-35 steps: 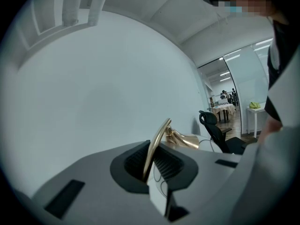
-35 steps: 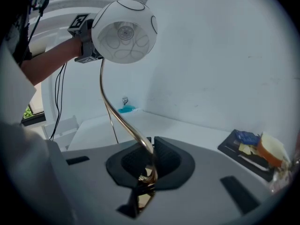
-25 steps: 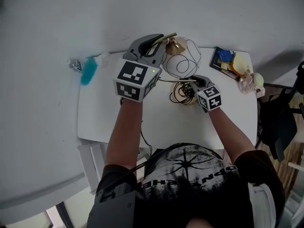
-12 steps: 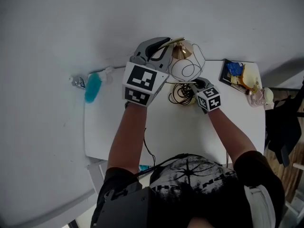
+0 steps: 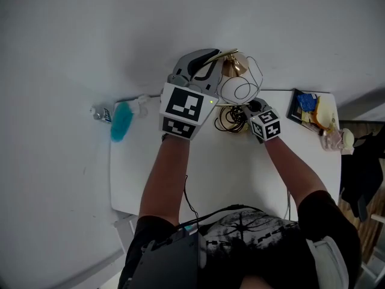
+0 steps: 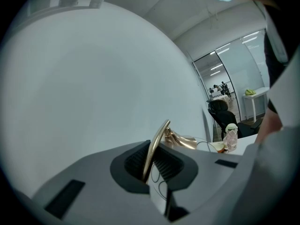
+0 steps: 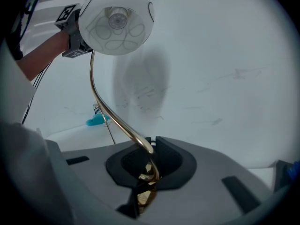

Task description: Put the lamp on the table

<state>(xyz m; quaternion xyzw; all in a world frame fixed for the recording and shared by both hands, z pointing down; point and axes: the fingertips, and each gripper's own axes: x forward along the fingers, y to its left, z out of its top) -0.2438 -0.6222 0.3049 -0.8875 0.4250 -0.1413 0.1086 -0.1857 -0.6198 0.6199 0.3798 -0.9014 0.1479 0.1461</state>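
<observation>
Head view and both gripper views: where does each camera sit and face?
Head view: on the person's head, looking steeply down at the white table; both forearms, left gripper, right gripper show.
Left gripper view: on the left gripper, looking along jaws shut on the curved gold lamp stem, towards a pale wall; person's torso at right.
Right gripper view: on the right gripper, jaws shut on that stem, facing the white globe shade; left forearm shows.
Shared: head and right gripper views both show the shade.
</observation>
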